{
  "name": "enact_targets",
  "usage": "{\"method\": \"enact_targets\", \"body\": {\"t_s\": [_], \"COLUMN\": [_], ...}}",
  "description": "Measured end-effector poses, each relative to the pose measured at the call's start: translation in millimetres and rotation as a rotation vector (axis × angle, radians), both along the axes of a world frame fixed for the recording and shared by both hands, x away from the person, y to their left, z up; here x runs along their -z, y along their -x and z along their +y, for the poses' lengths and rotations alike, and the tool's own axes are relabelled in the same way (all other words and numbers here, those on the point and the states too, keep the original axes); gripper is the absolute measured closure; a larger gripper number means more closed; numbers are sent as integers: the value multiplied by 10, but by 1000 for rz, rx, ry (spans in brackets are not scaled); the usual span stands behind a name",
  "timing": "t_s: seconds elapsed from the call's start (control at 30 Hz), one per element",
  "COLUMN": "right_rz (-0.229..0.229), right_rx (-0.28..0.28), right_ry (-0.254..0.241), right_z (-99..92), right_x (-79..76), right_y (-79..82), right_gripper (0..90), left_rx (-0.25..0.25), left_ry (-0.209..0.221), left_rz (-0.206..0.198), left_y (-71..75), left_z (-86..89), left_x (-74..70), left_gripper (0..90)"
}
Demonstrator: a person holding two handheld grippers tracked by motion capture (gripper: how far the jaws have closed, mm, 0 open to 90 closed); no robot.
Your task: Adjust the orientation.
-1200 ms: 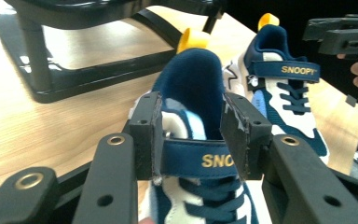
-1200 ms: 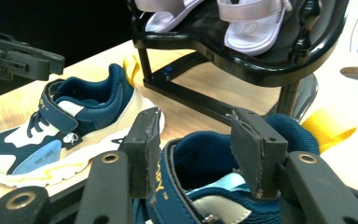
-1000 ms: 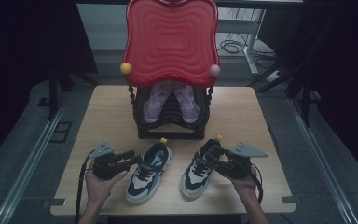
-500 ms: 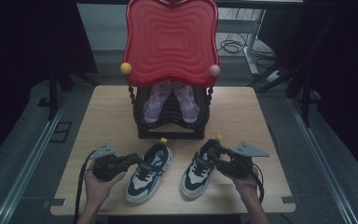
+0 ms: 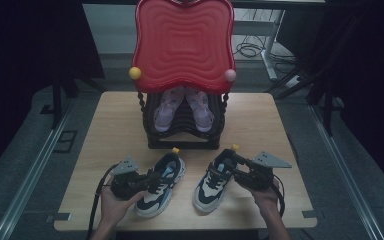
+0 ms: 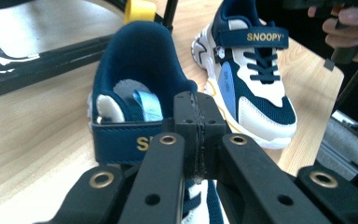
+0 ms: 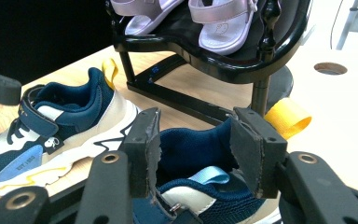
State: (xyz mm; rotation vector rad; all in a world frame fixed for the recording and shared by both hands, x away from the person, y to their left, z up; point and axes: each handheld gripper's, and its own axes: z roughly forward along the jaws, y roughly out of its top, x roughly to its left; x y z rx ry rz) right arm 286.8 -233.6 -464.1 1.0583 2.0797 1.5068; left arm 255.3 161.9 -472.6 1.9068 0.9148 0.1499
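High view: the left gripper (image 5: 152,178) is pressing closed at the left shoe (image 5: 161,182); the right gripper (image 5: 231,165) is reaching the right shoe (image 5: 214,180), near a rack (image 5: 182,140).

Left gripper view: jaws have just been closing, meeting above the strap.

Right gripper view: jaws are standing apart, straddling the heel collar.

We hold 2 grippers, 1 per hand, both forearms entering from the near edge. The left gripper (image 5: 152,178) points right and slightly far; its jaws have just been closing and now meet pad to pad. The right gripper (image 5: 228,165) points left and far, its jaws standing apart. Each hand (image 5: 114,202) wraps its gripper body from below.
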Motion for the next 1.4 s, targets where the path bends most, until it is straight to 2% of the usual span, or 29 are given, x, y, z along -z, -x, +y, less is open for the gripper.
{"method": "enact_targets", "body": {"t_s": [0.17, 0.33, 0.57, 0.77, 0.93, 1.2, 1.4], "right_rz": [0, 1, 6, 3, 3, 1, -4], "right_rx": [4, 2, 0, -1, -3, -5, -7], "right_ry": [-3, 2, 4, 2, 4, 3, 4], "right_z": [-6, 7, 20, 20, 30, 34, 41], "right_x": [-4, 5, 11, 7, 7, 0, -5], "right_y": [1, -4, 0, 2, 4, 10, 13], "right_gripper": [521, 521, 521, 521, 521, 520, 521], "left_rx": [-3, 18, 36, 45, 57, 51, 42], "left_ry": [3, 23, 21, 12, -12, -43, -36], "left_rz": [4, 3, 21, 40, 66, 99, 108], "left_y": [63, 131, 157, 187, 225, 259, 261], "left_z": [-24, -63, -107, -128, -163, -163, -100], "left_x": [25, 25, 59, 120, 214, 353, 394], "left_gripper": [895, 897, 896, 896, 896, 896, 897]}}
